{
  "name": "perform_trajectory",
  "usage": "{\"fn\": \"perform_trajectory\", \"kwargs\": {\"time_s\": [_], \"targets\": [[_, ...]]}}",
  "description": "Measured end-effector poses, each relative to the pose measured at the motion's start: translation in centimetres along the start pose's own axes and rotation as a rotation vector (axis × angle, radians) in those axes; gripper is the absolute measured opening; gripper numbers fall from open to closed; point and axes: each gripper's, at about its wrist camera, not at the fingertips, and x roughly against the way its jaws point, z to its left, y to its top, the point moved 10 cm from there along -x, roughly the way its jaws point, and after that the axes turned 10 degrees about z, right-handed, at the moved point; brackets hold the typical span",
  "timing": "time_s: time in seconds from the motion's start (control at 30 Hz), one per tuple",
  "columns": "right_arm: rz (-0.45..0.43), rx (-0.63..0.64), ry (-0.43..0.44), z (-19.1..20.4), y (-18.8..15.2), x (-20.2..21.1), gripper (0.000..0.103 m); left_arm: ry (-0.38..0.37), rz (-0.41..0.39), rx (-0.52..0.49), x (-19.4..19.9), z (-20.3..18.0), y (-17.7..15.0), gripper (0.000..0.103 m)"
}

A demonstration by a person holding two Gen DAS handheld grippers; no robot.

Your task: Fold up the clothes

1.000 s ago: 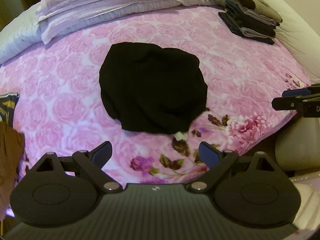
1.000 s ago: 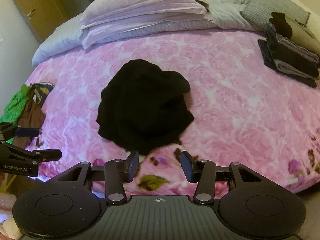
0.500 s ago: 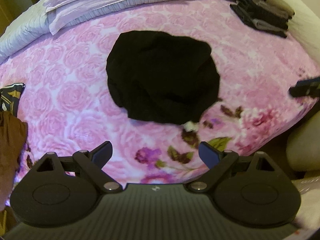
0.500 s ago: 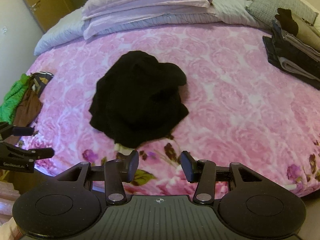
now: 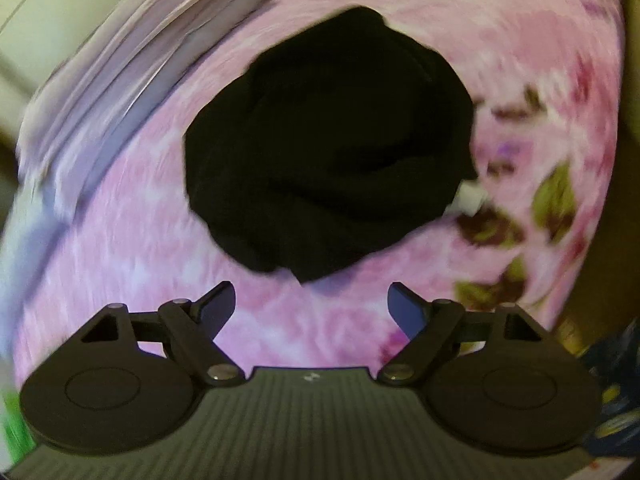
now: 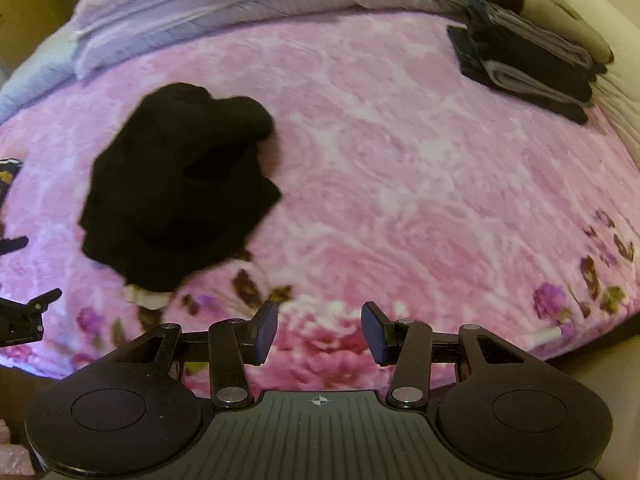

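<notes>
Hovering over the pink floral blanket point(image 5: 120, 216), left gripper point(image 5: 311, 306) with jaws apart and nothing between them, having just been closing a little; crumpled black garment point(image 5: 328, 152) just ahead of the fingertips, not touched. Lying in a loose heap near the blanket's front edge, a small white tag point(image 5: 468, 198) peeping out at the garment's right side in the left wrist view (badly smeared, that view, so folds in the cloth hard to read). Hanging lower right of the heap, right gripper point(image 6: 319, 330), jaws parted, gripping nothing, only rose-print blanket showing in the gap. Seen from the right wrist: same black garment point(image 6: 176, 184) off to the left and well apart from these fingers, tip of the left gripper point(image 6: 24, 314) poking in at the left edge. Far right, up by the bed's edge, a stack of folded clothes point(image 6: 528, 64); along the back, lilac folded bedding point(image 6: 192, 8)
</notes>
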Motion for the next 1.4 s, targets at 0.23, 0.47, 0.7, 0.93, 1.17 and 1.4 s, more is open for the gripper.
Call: {"fn": "perform_trajectory", "kwargs": {"time_s": [0.23,0.47,0.7,0.93,1.17,1.4], "targets": [[0.032,-0.048,-0.053,-1.4,-0.4,-3.4,0.044,0.105,-0.090,-0.342,-5.7,-1.0,0.0,0.077],[0.039,-0.004,-0.099,-0.4,0.1,-6.8,0.044,0.163,-0.218,-0.539,-9.3,-1.1,0.2,0.061],[-0.049,0.228,-0.133,3.8,2.4,-10.1,0.044,0.173,-0.243,-0.438,-9.4,2.0,-0.2,0.013],[-0.154,0.765,-0.191,11.4,1.8,-13.5,0.050,0.147,-0.144,-0.055,-7.4,11.2,-3.7,0.012],[-0.292,1.165,-0.323,14.9,-0.1,-18.2,0.056,0.147,-0.087,0.011,-9.4,12.9,-5.6,0.003],[-0.395,1.199,-0.359,14.5,1.1,-20.1,0.013,0.117,-0.092,-0.030,-11.2,11.1,-6.1,0.011]]}}
